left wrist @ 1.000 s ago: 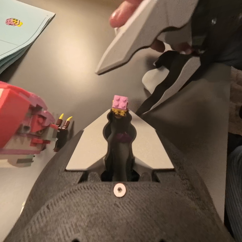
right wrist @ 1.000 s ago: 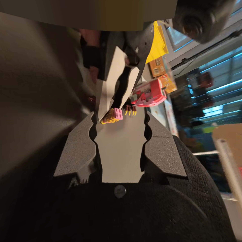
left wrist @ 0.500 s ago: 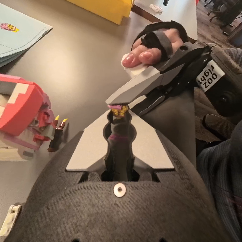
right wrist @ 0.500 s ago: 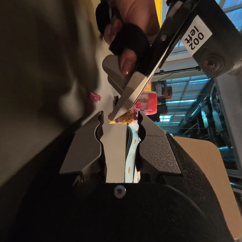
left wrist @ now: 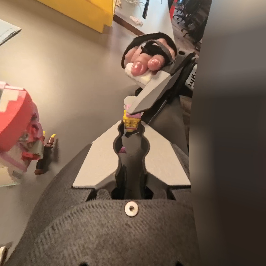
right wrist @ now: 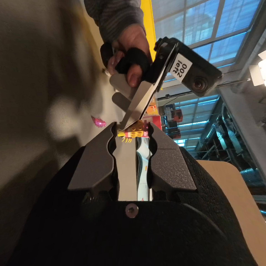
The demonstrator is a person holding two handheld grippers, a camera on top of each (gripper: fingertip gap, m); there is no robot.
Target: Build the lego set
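Between the fingertips of the left gripper (left wrist: 131, 122), held above the desk (left wrist: 72, 72), sits a small yellow-and-pink brick piece (left wrist: 131, 124), pinched from both sides. Just beyond it, the right gripper (right wrist: 132, 127) brackets the same piece from the opposite direction. One finger (left wrist: 144, 103) lies on its pink top and the other stands close at its far end. It looks nearly clamped, though I cannot tell whether both pads press.

Toward the desk's left edge, well apart from the grippers, stand a red-and-pink brick model (left wrist: 14, 115) and a small brown figure with yellow claws (left wrist: 47, 151). A yellow box (left wrist: 86, 14) sits along the far edge.
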